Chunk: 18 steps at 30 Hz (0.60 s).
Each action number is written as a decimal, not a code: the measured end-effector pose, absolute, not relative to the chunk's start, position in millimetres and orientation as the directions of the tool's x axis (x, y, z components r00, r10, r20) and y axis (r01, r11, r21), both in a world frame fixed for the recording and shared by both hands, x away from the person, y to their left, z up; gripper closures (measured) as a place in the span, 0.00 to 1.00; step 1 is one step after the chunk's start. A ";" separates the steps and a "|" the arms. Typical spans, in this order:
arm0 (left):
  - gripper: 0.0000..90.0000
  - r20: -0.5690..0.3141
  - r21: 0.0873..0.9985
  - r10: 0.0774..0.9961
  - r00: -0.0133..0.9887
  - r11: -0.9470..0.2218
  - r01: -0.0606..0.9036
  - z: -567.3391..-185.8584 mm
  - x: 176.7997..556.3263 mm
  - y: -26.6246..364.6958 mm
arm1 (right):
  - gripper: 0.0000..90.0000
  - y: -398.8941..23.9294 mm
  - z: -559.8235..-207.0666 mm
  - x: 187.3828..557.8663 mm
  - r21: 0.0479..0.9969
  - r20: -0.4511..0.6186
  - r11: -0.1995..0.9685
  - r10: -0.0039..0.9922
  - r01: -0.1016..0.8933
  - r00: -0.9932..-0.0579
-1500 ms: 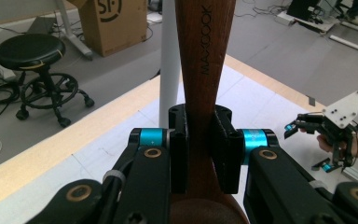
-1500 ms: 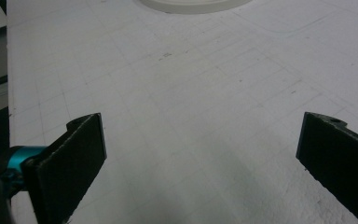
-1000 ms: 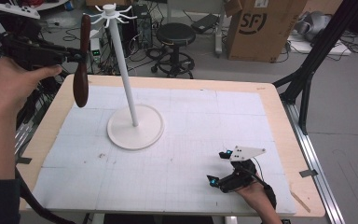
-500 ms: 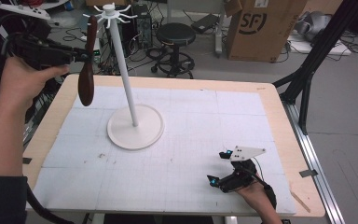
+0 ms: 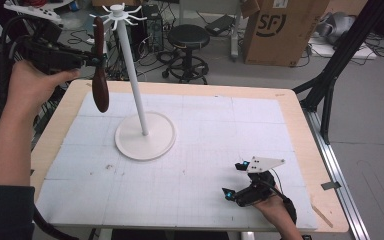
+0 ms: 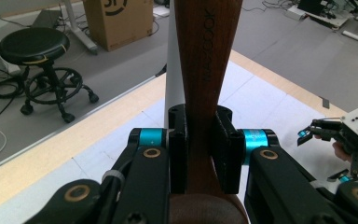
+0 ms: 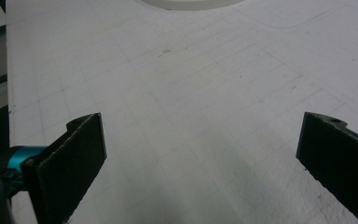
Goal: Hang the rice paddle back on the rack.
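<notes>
High view had the left gripper (image 5: 98,61) at the upper left of the frame, raised above the table (image 5: 290,107), its jaws clamped on the handle of a dark wooden spoon (image 5: 100,85) hanging bowl-down just left of the white rack's pole (image 5: 132,80). At the lower right, the right gripper (image 5: 232,179) rested on the white mat (image 5: 205,150), jaws spread wide apart, holding nothing.

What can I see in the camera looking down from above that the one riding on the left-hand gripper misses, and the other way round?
High view alone: the rack's hooked top, its round base, and the spoon's dark bowl hanging down. Left gripper view alone: the jaws shut on the wooden spoon, with lettering stamped along its handle. Both share the white pole, the black stool, the cardboard box and the right gripper low over the table.
</notes>
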<state>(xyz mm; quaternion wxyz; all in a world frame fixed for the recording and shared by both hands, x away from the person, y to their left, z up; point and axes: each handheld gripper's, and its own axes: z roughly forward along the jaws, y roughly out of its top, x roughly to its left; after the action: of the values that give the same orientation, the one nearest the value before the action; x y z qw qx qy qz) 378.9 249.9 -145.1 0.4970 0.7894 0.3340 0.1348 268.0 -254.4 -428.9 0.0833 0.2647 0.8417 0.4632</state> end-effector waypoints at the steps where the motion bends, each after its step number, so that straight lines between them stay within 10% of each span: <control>1: 0.86 -0.122 0.874 0.661 0.741 -0.282 0.396 -145.3 379.6 249.9 | 0.00 -254.5 -429.0 268.0 0.824 0.106 0.429 0.523 0.369 -0.846; 18: 0.64 -0.132 0.869 0.660 0.740 -0.281 0.406 -150.7 378.2 252.9 | 0.00 -256.2 -428.4 266.8 0.828 0.100 0.426 0.528 0.365 -0.843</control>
<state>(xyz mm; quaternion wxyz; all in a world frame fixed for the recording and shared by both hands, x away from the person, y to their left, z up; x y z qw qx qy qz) 378.2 252.9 -150.7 0.4954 0.7902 0.3373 0.1278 266.8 -256.2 -428.4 0.0875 0.2657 0.8398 0.4653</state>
